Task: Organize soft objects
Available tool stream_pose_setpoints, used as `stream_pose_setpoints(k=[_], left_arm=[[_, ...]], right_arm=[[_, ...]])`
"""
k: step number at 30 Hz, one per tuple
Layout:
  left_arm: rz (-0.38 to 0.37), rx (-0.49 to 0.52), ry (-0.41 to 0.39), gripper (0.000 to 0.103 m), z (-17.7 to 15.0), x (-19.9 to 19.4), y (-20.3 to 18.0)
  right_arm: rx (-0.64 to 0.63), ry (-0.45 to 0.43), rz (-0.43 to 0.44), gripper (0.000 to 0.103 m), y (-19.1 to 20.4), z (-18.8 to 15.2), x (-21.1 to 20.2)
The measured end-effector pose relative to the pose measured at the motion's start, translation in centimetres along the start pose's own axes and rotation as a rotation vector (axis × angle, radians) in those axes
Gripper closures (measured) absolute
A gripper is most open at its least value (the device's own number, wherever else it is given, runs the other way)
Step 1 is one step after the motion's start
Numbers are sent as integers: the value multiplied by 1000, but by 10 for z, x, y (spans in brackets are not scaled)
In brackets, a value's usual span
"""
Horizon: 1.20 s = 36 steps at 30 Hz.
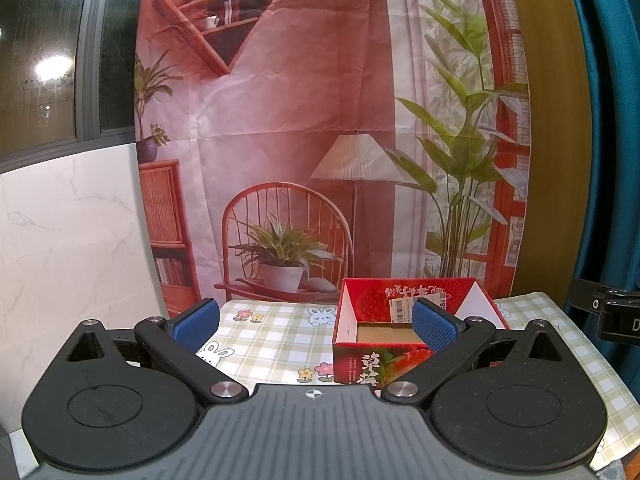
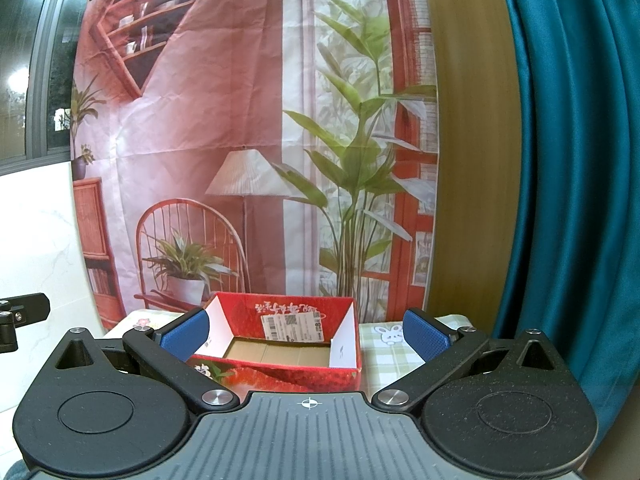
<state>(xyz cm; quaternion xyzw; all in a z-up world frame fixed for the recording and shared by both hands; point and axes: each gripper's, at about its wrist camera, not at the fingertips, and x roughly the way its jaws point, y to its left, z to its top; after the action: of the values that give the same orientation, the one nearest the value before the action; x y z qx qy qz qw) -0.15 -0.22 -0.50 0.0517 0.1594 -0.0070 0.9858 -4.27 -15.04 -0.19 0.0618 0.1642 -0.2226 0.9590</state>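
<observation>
A red cardboard box [image 1: 400,344] with a strawberry print and a shipping label stands open on a green checked tablecloth [image 1: 272,336]. Its cardboard floor shows nothing inside. My left gripper [image 1: 316,326] is open and empty, held above the table just left of the box. In the right wrist view the same box [image 2: 280,344] sits straight ahead, between the blue pads of my right gripper [image 2: 306,336], which is open and empty. No soft object shows in either view.
A printed backdrop [image 1: 320,140] of a room hangs behind the table. A white marble wall [image 1: 60,240] is at the left and a teal curtain [image 2: 580,160] at the right. The other gripper's black body [image 1: 612,312] shows at the right edge.
</observation>
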Motion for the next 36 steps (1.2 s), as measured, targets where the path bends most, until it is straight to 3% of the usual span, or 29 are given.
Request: stream_pose_setpoints(k=[13, 18, 22, 29, 36], left_arm=[[-20, -6, 30, 0, -5, 3, -2], [-34, -19, 83, 0, -9, 13, -1], [-65, -24, 199, 0, -28, 36, -5], [-135, -87, 440, 0, -68, 88, 1], [-179, -200, 612, 0, -111, 133, 18]], right_arm=[[12, -4, -5, 0, -2, -11, 5], [18, 0, 26, 0, -5, -15, 6], [26, 42, 63, 0, -9, -32, 17], [67, 190, 143, 0, -21, -75, 50], [-56, 325, 97, 0, -12, -118, 82]])
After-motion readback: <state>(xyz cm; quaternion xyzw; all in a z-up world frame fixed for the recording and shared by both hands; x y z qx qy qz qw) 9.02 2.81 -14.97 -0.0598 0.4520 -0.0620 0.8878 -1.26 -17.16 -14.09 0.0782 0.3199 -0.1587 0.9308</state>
